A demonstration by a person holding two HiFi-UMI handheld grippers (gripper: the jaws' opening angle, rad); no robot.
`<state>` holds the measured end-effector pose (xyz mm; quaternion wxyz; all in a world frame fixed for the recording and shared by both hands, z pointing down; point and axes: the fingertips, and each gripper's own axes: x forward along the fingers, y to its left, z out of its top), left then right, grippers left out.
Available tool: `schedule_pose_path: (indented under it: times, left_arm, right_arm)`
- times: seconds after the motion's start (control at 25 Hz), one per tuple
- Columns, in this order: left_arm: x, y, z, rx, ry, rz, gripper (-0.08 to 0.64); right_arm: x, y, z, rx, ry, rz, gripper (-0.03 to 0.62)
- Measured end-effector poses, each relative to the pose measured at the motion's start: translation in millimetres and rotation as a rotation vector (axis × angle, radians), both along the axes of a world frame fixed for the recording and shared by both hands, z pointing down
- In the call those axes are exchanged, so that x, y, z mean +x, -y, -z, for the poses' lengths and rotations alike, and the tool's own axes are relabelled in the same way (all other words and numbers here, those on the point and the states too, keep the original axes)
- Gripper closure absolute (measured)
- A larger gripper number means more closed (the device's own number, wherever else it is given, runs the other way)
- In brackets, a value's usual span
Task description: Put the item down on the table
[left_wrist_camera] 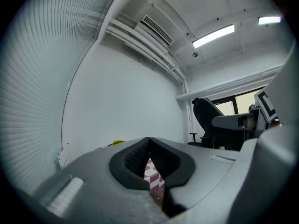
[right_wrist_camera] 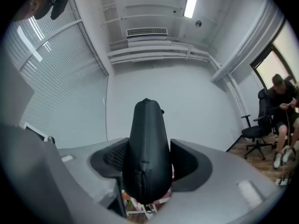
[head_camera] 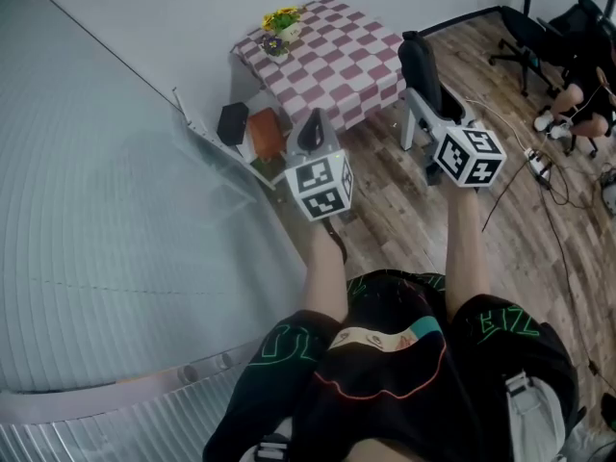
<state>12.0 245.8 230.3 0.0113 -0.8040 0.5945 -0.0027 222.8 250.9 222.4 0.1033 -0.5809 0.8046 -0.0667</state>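
A black zippered case stands upright between the jaws of my right gripper, and both pads press on its sides. In the head view the case rises from the right gripper above the wooden floor, to the right of the table. The table has a red-and-white checkered cloth and stands ahead against the wall. My left gripper is held near the table's front corner. Its jaws meet at the tips with nothing in them; a strip of the checkered cloth shows through the gap below.
Yellow flowers sit at the table's far left corner. A black box and an orange object lie on a low shelf left of the table. Office chairs and a seated person are at the right, with cables on the floor.
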Motion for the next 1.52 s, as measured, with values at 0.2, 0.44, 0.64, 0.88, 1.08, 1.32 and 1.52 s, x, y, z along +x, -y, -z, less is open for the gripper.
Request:
schedule_pose_path:
  times: [0.2,0.44,0.64,0.88,1.08,1.32,1.52]
  left_arm:
    - [9.4,0.6,-0.5,-0.005,-0.003,-0.008,0.552]
    - [8.8,-4.2,-3.5,-0.02,-0.004,-0.005,0.552]
    - [4.1,5.8,-17.0,-0.041,-0.007,0.003,0.552]
    - [11.9,30.1,-17.5,-0.029,0.015,-0.002,0.552]
    - [14.6,59.1,-28.8,-0.051,0.02,-0.023,0.552]
    - [3.3,93.0,-46.1,-0.1,0.027,-0.022,0.552]
    - [-15.2,129.8,-68.2,-0.158,0.038,-0.005,0.552]
  right_arm:
    - [15.6,-0.8,-2.0,-0.005,0.004,-0.012,0.322]
    - [14.2,-2.9,-9.8,-0.025,0.016,0.001,0.322]
    - [11.3,5.4,-20.7,-0.033,0.014,0.013,0.322]
    - [9.8,24.9,-22.6,-0.035,-0.011,0.02,0.322]
    - [8.4,52.2,-30.8,-0.038,-0.02,0.021,0.322]
    - [-4.5,87.6,-48.2,-0.074,0.005,0.034,0.322]
    - [-24.0,127.8,-64.4,-0.111,0.011,0.062,0.322]
